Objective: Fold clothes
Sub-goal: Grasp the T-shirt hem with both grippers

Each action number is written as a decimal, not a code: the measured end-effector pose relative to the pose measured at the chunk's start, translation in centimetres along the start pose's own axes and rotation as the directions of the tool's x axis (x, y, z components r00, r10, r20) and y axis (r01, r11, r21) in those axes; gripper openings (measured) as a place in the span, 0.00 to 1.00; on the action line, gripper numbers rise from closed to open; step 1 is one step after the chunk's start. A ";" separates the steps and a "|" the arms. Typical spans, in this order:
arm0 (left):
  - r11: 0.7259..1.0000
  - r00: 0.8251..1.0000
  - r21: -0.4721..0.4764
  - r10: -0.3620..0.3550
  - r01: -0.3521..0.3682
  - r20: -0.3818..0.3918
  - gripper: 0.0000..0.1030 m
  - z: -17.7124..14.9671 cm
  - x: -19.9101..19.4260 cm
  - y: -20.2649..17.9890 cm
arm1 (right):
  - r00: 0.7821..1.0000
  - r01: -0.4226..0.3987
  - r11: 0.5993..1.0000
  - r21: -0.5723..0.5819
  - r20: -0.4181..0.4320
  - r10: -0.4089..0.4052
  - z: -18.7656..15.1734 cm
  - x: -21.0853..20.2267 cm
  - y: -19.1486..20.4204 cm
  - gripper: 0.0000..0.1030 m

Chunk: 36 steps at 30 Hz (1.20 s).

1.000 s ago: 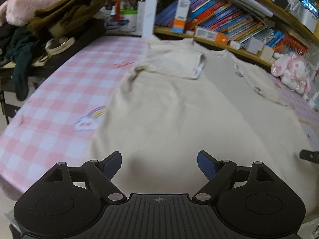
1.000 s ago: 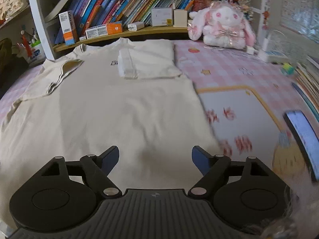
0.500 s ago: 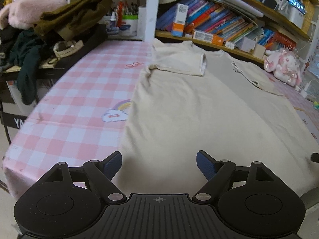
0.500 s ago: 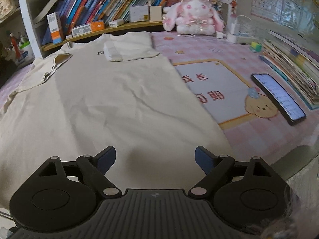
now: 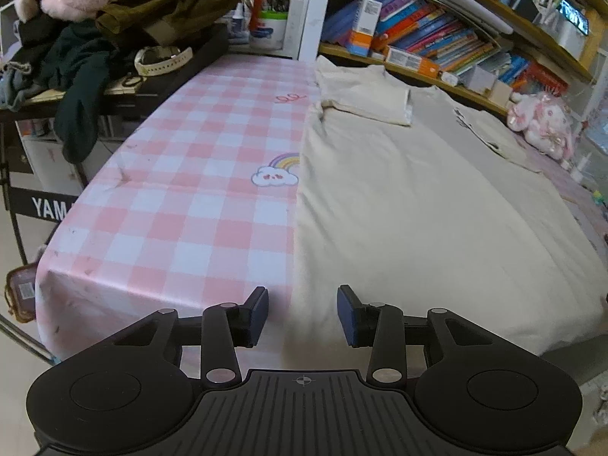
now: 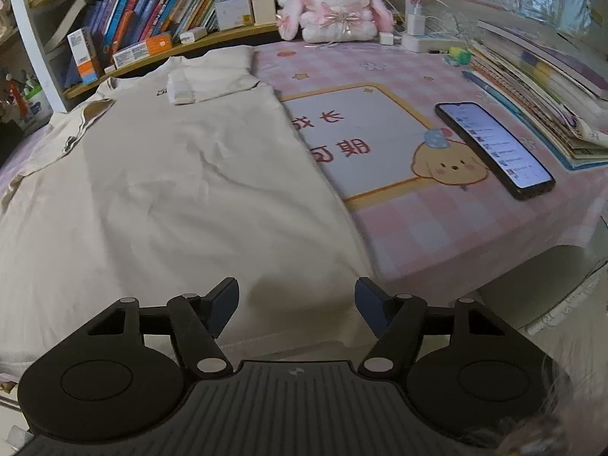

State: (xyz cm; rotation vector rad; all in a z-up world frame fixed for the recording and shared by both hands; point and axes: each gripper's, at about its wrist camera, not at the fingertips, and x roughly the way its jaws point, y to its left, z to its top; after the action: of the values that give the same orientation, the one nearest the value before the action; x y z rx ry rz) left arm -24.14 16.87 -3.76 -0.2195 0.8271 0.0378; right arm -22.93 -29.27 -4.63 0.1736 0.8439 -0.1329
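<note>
Cream shirt (image 5: 410, 205) lies spread ahead of both gaping, empty hand-held grippers (image 5: 303, 313) (image 6: 295, 306).

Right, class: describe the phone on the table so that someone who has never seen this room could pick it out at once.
Start at the pink checked table, where a cream T-shirt lies spread out. Look to the shirt's right, past the mat printed with a cartoon puppy. The phone lies flat between that mat and a stack of books: a dark slab, and the only thing there with a lit screen.
</note>
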 end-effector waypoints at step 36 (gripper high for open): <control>0.892 0.907 -0.326 -0.382 0.313 -0.176 0.05 0.7 3.5 5.4 | 0.844 -0.349 0.887 0.302 -0.310 0.437 3.3 4.9 -10.7 0.41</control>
State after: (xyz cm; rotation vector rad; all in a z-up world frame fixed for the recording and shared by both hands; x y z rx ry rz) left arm -21.96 22.10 -6.83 -0.6620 1.0083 -0.2127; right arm -19.29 -40.66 -7.19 0.6093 1.1514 0.2009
